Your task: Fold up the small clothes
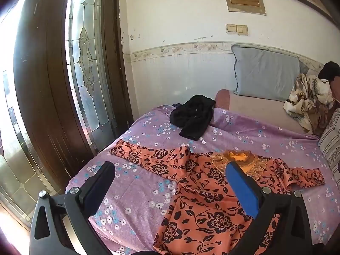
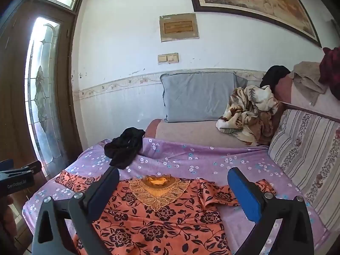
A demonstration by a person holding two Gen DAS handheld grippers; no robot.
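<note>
Orange floral dress lies flat, hem cut off, under spread left gripper and right gripper.

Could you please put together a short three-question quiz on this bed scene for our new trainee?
1. True or false: the left gripper is shut on the orange dress.
2. Which garment lies bunched near the far end of the purple sheet? A) black garment B) white towel C) blue jeans
3. Fill in: the grey pillow leans against the ____.

Key
1. False: both it and the right gripper are open, holding nothing.
2. A
3. wall
</note>
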